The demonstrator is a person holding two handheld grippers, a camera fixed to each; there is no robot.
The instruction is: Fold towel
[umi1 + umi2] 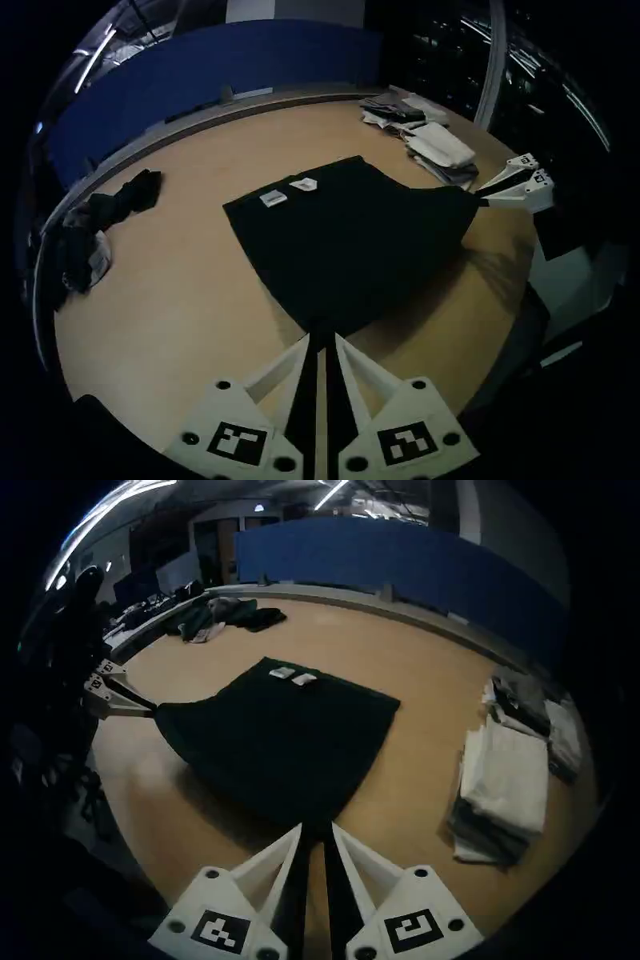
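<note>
A wooden tabletop (pixel 176 304) is backed by a blue partition (pixel 240 64). The dark towel (pixel 344 232) is spread at its middle, with two corners pinched by the closed left tool (pixel 322 338) and closed right tool (pixel 317 828).

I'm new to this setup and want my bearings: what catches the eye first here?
A dark towel lies spread over the middle of the wooden table, two white tags near its far edge. The left claw and the right claw each pinch a near corner, that edge held off the table. A stack of folded towels sits on the table's right side in the right gripper view.
</note>
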